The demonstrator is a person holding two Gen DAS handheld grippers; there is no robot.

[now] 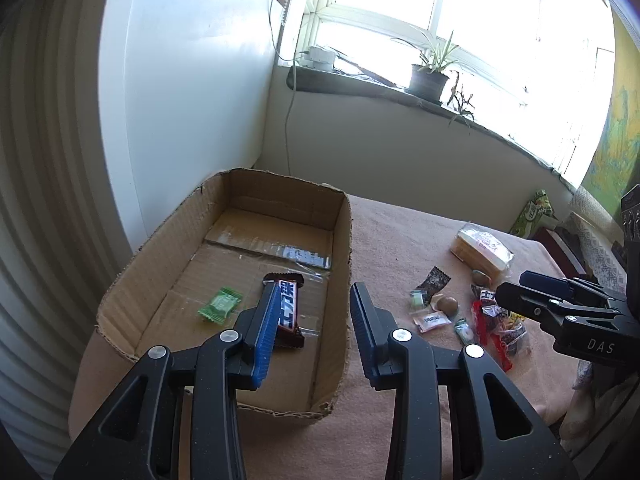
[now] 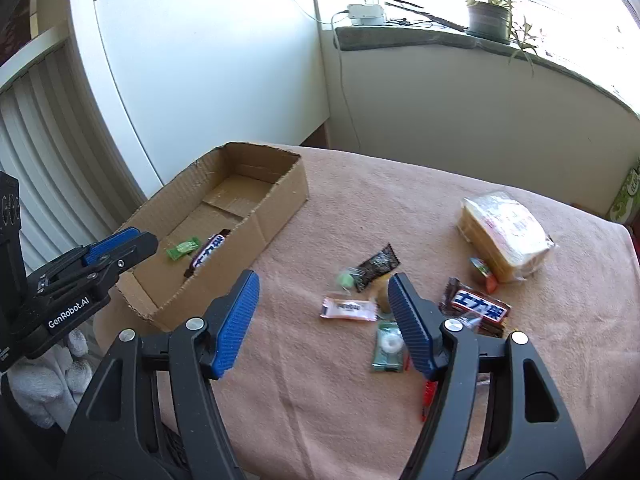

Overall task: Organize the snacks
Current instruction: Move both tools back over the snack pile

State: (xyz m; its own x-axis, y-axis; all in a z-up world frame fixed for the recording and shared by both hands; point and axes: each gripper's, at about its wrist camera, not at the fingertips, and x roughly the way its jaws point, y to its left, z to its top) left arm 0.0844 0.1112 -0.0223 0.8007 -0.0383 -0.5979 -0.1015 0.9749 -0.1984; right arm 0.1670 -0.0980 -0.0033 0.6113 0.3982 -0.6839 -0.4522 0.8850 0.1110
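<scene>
An open cardboard box (image 1: pixel 344 248) (image 2: pixel 280 208) sits at the table's left. Inside lie a chocolate bar (image 1: pixel 289 308) (image 2: pixel 208 254) and a green candy (image 1: pixel 219 304) (image 2: pixel 183 248). My left gripper (image 1: pixel 316 308) (image 2: pixel 120 246) is open and empty above the box's near end. My right gripper (image 2: pixel 322 300) (image 1: pixel 510 292) is open and empty above loose snacks: a pink packet (image 2: pixel 347 309), a green-white candy (image 2: pixel 387 346), a dark packet (image 2: pixel 378 265), a second chocolate bar (image 2: pixel 478 308) and a wrapped sandwich (image 2: pixel 504 234) (image 1: pixel 482 250).
The table has a pink cloth (image 2: pixel 360 208). A white cabinet (image 1: pixel 192 80) stands behind the box. A windowsill with a potted plant (image 1: pixel 430 76) runs along the back. A green package (image 1: pixel 534 212) stands at the far right edge.
</scene>
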